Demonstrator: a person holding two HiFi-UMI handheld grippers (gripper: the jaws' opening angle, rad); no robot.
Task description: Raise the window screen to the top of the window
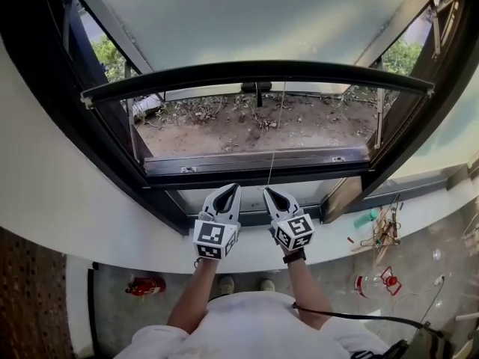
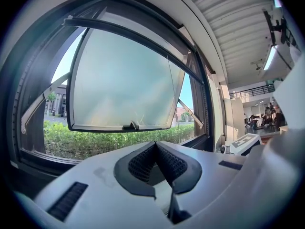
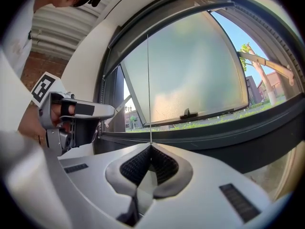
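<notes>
In the head view the window screen (image 1: 254, 72) is a dark rail spanning the opening, well above the lower frame (image 1: 247, 163), with a thin cord (image 1: 275, 137) dropping to your right gripper (image 1: 267, 191). The left gripper view shows your left gripper (image 2: 155, 144) clenched on nothing. The right gripper view shows your jaws pinching that cord, which is probably light but slippery, so grip it firmly.

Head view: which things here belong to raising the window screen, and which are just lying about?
Job in hand:
screen bar
pull cord
right gripper, shut on the pull cord
left gripper, shut and empty

Lying about, on the floor:
red canister
teal bottle
wooden sticks
</notes>
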